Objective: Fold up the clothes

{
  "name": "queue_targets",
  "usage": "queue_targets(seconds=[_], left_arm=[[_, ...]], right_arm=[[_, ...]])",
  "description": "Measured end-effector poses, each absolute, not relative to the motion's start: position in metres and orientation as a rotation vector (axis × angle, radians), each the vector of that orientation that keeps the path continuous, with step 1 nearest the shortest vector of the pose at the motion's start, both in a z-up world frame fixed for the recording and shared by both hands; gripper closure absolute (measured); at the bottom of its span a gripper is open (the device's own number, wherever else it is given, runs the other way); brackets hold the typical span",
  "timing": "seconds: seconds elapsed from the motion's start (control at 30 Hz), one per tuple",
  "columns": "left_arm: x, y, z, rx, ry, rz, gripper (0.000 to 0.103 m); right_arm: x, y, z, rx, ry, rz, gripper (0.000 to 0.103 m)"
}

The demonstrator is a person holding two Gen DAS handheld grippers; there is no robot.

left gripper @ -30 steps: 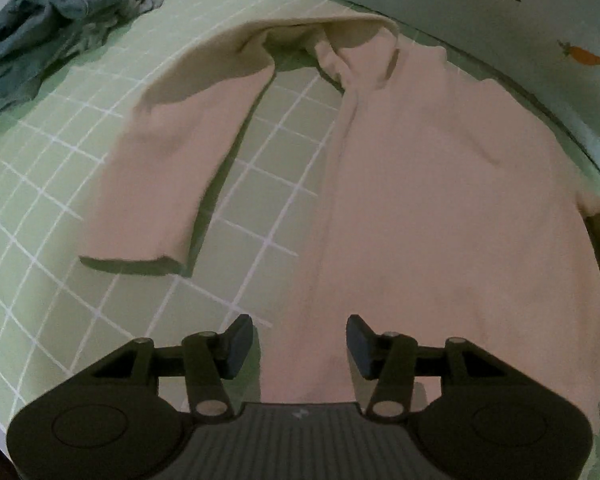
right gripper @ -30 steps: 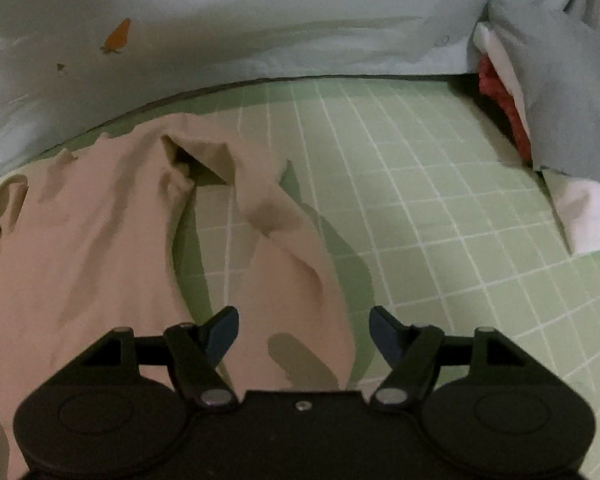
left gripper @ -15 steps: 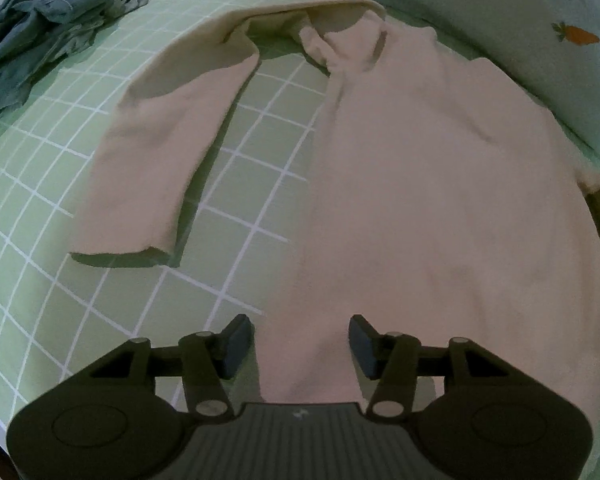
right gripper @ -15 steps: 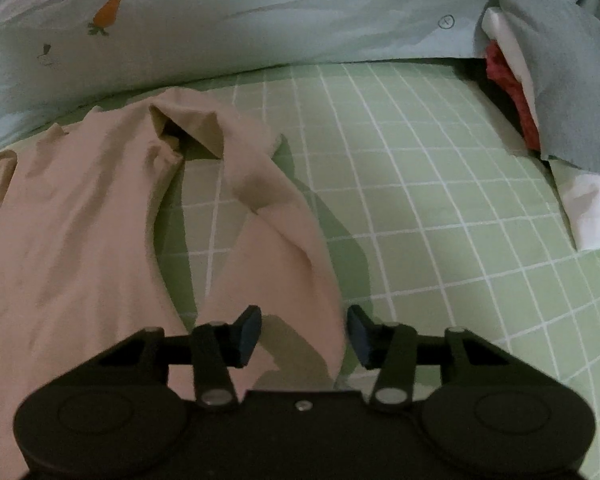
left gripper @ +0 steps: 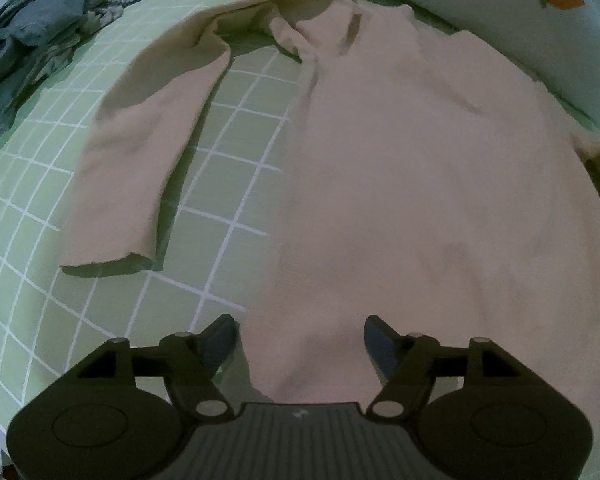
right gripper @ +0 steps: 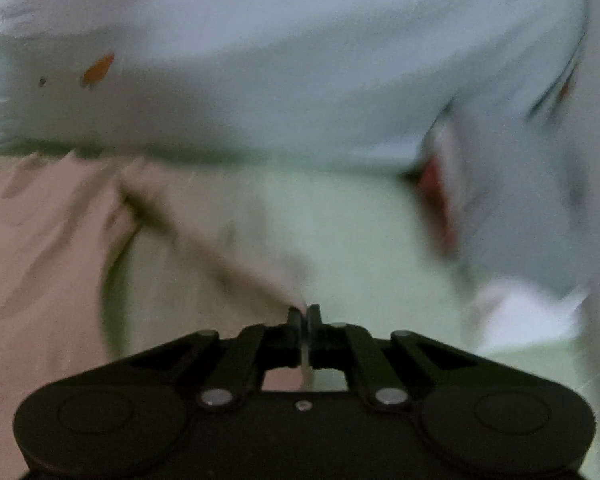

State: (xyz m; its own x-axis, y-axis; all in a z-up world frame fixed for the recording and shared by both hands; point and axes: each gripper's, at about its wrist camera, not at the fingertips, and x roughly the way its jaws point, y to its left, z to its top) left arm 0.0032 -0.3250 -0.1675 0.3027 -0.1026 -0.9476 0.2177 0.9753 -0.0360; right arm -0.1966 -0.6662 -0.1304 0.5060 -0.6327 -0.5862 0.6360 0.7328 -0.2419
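Left gripper [left gripper: 300,340] is hovering spread over the hem of the beige sweater [left gripper: 420,184] lying on the green grid sheet [left gripper: 228,152]. Right view, blurred: right gripper [right gripper: 304,316] is pinching its sleeve [right gripper: 236,256].

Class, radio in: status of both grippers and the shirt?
Left gripper open over shirt hem. Right gripper shut on sleeve. Nothing blocking.

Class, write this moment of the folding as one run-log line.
task: fold clothes | left gripper: open over hem of beige long-sleeved top | right gripper: shut on sleeve | surface: green grid sheet | right view blurred
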Motion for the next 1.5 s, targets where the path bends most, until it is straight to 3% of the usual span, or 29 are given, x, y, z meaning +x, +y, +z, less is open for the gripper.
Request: queue_targets(seconds=[0.1, 0.2, 0.3, 0.47, 0.6, 0.9, 1.03, 1.13, 1.2, 1.27, 1.3, 1.33, 1.5], left_arm=[[0.003, -0.327, -0.168, 0.118, 1.250, -0.217, 0.026], [0.002, -0.330, -0.168, 0.126, 1.254, -0.219, 0.024], [0.001, -0.330, -0.168, 0.134, 1.256, -0.220, 0.024], [0.002, -0.334, -0.168, 0.149, 1.264, -0.220, 0.022], [0.004, -0.336, -0.169, 0.153, 1.271, -0.219, 0.022], [0.006, -0.335, -0.170, 0.144, 1.279, -0.209, 0.021], [0.007, -0.336, -0.170, 0.143, 1.284, -0.205, 0.021], [0.007, -0.337, -0.170, 0.144, 1.289, -0.205, 0.021], [0.008, -0.338, -0.169, 0.143, 1.293, -0.204, 0.021], [0.008, -0.337, -0.169, 0.141, 1.296, -0.203, 0.021], [0.008, -0.338, -0.168, 0.141, 1.297, -0.203, 0.021], [0.008, -0.338, -0.168, 0.140, 1.298, -0.202, 0.021], [0.010, -0.333, -0.168, 0.121, 1.304, -0.198, 0.021]], right_arm=[[-0.206, -0.663, -0.125, -0.087, 0.677, -0.810, 0.100], [-0.206, -0.665, -0.153, -0.059, 0.834, -0.768, 0.096], [-0.212, -0.663, -0.173, 0.054, 0.911, -0.751, 0.078], [-0.224, -0.663, -0.162, 0.197, 0.786, -0.743, 0.042], [-0.233, -0.680, -0.156, 0.352, 0.669, -0.784, 0.025], [-0.254, -0.736, -0.195, 0.627, 0.717, -1.084, 0.022], [-0.258, -0.737, -0.203, 0.616, 0.740, -1.108, 0.019], [-0.257, -0.734, -0.204, 0.591, 0.756, -1.105, 0.021], [-0.256, -0.732, -0.203, 0.564, 0.756, -1.101, 0.036], [-0.259, -0.732, -0.199, 0.539, 0.740, -1.055, 0.084], [-0.258, -0.732, -0.198, 0.535, 0.744, -1.015, 0.094], [-0.257, -0.732, -0.198, 0.527, 0.750, -0.984, 0.098], [-0.270, -0.749, -0.196, 0.520, 0.747, -1.141, 0.098]])
